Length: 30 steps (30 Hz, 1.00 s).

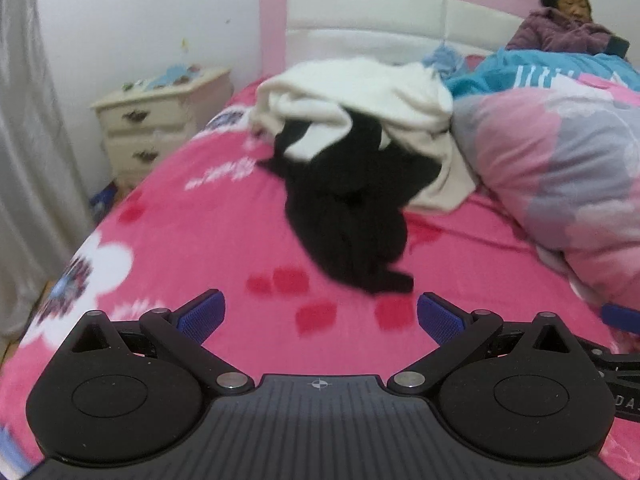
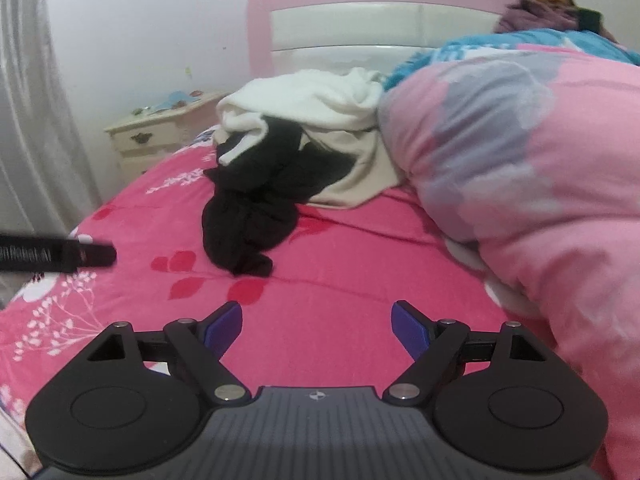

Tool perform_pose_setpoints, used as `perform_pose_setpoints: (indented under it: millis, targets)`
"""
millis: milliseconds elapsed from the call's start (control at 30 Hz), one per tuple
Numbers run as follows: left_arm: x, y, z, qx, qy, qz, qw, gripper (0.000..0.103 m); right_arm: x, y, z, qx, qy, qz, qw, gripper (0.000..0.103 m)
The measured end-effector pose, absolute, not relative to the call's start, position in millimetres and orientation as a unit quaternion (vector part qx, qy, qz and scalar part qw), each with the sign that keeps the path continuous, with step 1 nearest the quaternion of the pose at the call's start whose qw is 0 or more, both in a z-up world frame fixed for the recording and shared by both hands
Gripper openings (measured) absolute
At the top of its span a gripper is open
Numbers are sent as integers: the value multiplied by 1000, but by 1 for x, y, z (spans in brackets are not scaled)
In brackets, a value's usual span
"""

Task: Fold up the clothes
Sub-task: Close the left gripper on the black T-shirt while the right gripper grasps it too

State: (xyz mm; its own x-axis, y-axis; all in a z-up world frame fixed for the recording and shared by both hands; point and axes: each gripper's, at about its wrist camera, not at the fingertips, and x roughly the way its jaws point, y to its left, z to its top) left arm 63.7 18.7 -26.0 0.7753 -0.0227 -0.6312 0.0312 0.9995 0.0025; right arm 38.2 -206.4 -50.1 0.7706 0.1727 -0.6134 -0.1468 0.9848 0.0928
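Note:
A crumpled black garment point(image 1: 352, 208) point(image 2: 252, 216) lies on the pink flowered bedspread point(image 1: 200, 240) point(image 2: 340, 272), its far end tucked under a heap of white and cream clothes point(image 1: 360, 92) point(image 2: 312, 108). My left gripper point(image 1: 320, 316) hovers over the bedspread just short of the black garment's near end, open, nothing between its blue pads. My right gripper point(image 2: 316, 324) is also open and empty, a little further back from the garment. The left gripper's black body point(image 2: 56, 258) shows at the left edge of the right wrist view.
A bulky pink and grey quilt point(image 1: 560, 168) point(image 2: 520, 184) rises along the right side of the bed. A person point(image 1: 568, 20) point(image 2: 548, 4) sits by the pink headboard point(image 1: 400, 12) under a blue blanket. A cream nightstand point(image 1: 160, 116) point(image 2: 160, 136) and a curtain stand left.

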Motion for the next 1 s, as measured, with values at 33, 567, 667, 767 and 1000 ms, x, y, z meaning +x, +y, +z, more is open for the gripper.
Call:
perform_pose_setpoints:
  millis: [33,567,667,767,1000]
  targets:
    - [74,19,-31,3,332,-22,943,103,47,-207,-54,18,324,90,941,84]
    - [244,55,-123,-118,394,1,912,83,180,-99,-133,-111,288,257,916,74]
    - [261,55,-135,-121,405,18,906,63,205,-83,-147,-101,305,243,915,74]
    - [270,56,-148,-137,422,20,896,52,222,-78,-163,-89,332,234,909,74]
    - [270,50,-149,-117,418,3,901,4,227,-89,-164,-62,339,226,911,20]
